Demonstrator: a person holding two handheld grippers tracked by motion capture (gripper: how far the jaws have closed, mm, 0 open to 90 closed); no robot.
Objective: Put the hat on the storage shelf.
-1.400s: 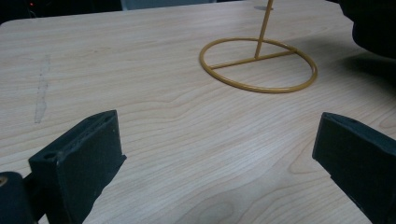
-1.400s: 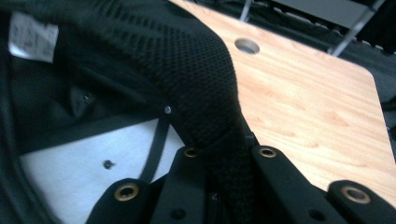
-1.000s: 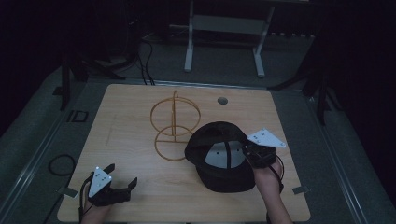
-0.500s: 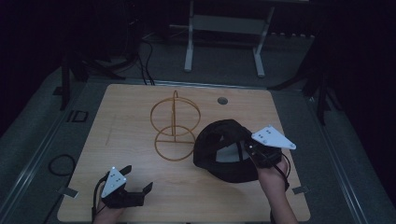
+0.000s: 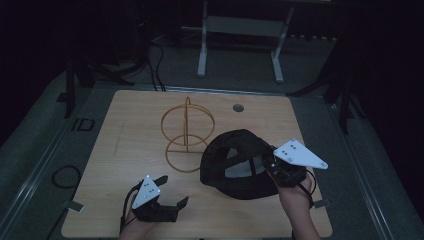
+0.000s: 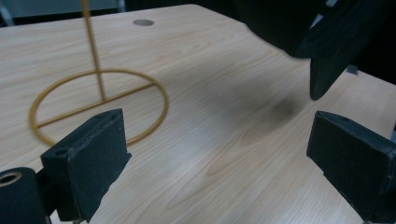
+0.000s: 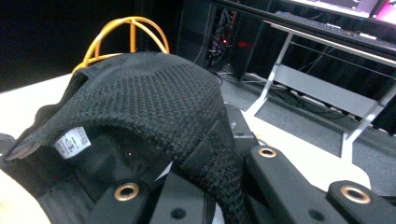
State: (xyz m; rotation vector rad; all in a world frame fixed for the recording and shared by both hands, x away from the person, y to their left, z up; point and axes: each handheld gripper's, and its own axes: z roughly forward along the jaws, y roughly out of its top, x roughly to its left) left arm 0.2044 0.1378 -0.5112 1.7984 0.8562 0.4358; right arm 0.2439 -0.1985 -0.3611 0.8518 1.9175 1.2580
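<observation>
**Cap pinched and lifted, stand not yet reached**

At the left, near the front edge of the table (image 5: 125,120), the left gripper (image 5: 172,196) hovers low with its jaws spread wide and nothing between them; its own camera looks across bare wood toward the base ring of the wire stand (image 6: 100,100). In the middle of the table, that yellow wire stand (image 5: 187,135) is upright and bare. Just to its right is the black cap (image 5: 235,162), its opening and inner lining turned toward the person. The right gripper (image 5: 272,167) has its jaws pressed on the cap's rear edge, and in the right gripper view the knit fabric (image 7: 154,88) drapes up from between them.

Judging by this, the grasp is done. What seems left is carrying the cap over and settling it on the stand's hoop.
</observation>
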